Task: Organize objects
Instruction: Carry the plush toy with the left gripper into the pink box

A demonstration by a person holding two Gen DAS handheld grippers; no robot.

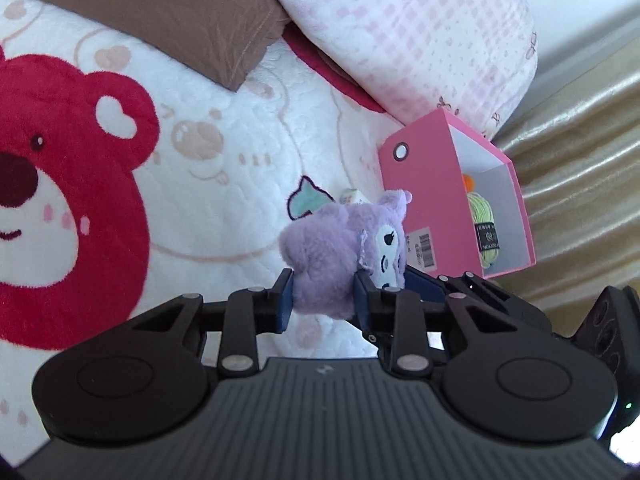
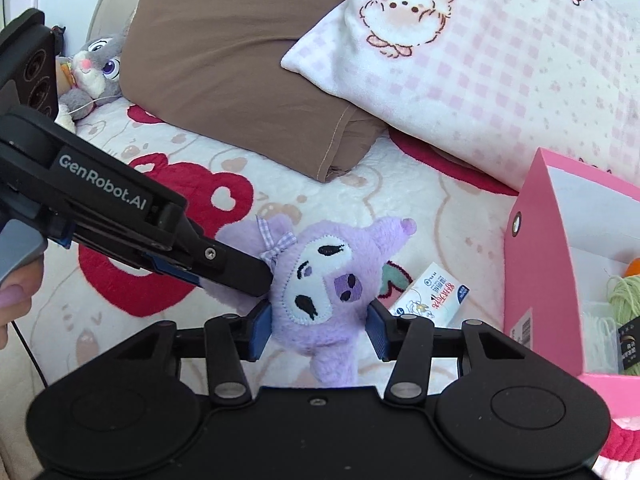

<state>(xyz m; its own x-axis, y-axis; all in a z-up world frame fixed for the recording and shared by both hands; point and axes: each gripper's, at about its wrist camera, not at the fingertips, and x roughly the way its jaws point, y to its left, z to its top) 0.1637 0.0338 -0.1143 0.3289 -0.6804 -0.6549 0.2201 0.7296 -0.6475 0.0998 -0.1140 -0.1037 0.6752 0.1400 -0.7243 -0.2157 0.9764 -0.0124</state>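
A purple plush toy [image 2: 320, 292] with a white face and a checked bow hangs just above the bear-print blanket. In the right wrist view my right gripper [image 2: 320, 330] is shut on its head, with a blue pad pressing each side. My left gripper [image 2: 256, 276] reaches in from the left and grips the toy's back part. Seen from the left wrist, the plush toy [image 1: 336, 248] sits squeezed between the left gripper's [image 1: 324, 300] blue pads. One of the right gripper's fingers [image 1: 424, 286] shows just behind it. To the right stands an open pink box [image 2: 536, 260].
The pink box [image 1: 436, 208] holds green yarn [image 1: 486, 220] and something orange [image 2: 634, 268]. A small white carton [image 2: 432, 296] lies on the blanket beside the box. A brown pillow [image 2: 240, 60], a pink checked pillow [image 2: 480, 80] and a grey rabbit plush [image 2: 96, 68] lie further back. Gold fabric [image 1: 580, 160] hangs at the right.
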